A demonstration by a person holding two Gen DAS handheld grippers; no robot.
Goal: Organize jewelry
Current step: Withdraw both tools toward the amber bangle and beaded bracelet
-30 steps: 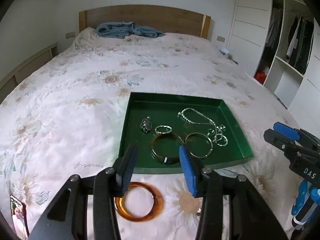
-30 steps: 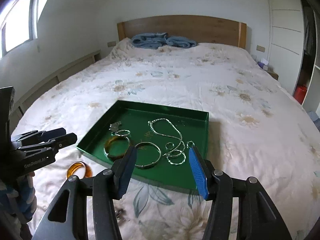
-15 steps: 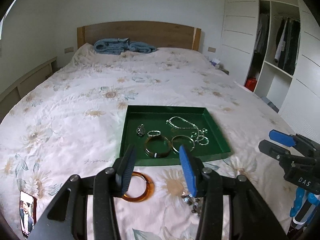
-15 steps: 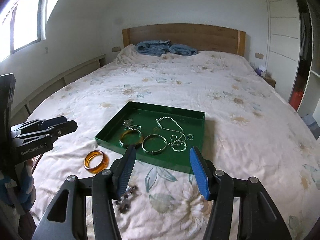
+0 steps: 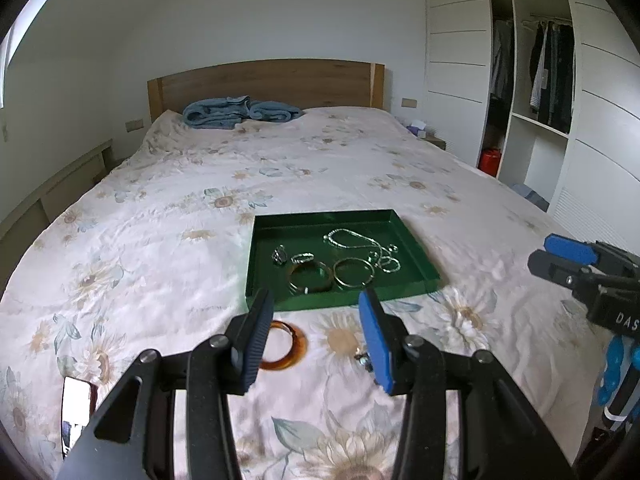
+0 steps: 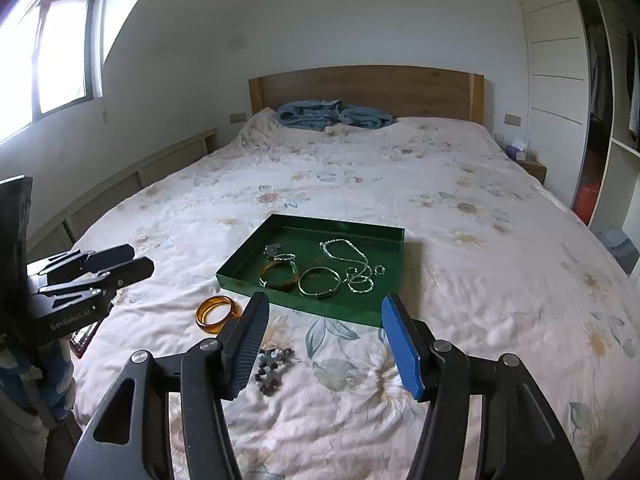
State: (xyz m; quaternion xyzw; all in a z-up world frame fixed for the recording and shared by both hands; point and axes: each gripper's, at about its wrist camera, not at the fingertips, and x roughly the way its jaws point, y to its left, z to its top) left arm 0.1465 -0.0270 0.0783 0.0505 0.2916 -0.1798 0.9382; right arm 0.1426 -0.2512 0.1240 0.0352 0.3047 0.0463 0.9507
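Nearest the right wrist camera, the right gripper hangs over the floral bedspread with its jaws wide apart and nothing between them; a small cluster of dark beads lies on the cover just past its black finger. The left gripper is likewise spread and empty above the bedspread, with an amber bangle lying on the cover beyond its black finger and a phone lying at the left near the bed's edge. Farther on sits the green tray, holding a brown bangle, a silver bangle, a silver chain and some smaller pieces too small to name. At the far end, a blue blanket lies crumpled against the wooden headboard.
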